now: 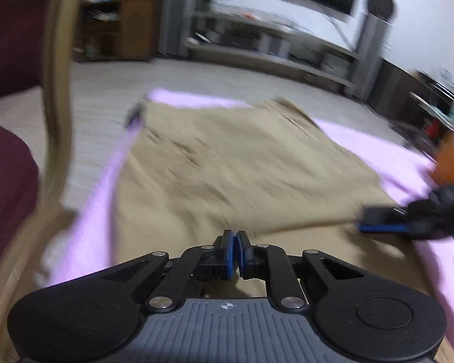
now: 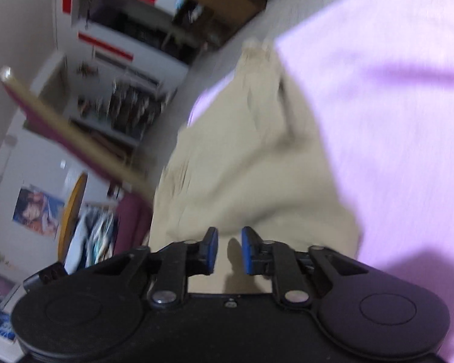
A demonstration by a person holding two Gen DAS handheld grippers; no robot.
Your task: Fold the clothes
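I see the tan garment spread over a pink sheet, which lies on a pale floor. Both views are blurred. In the left wrist view my left gripper sits low over the near edge of the garment with its blue pads pressed together; I cannot tell whether any cloth is pinched between them. In the same view my right gripper reaches in from the right, at a raised fold of the garment's edge. In the right wrist view its fingers stand apart, with the garment bunched just ahead and showing in the gap between them. Dark red furniture with a tan trim stands at the left.
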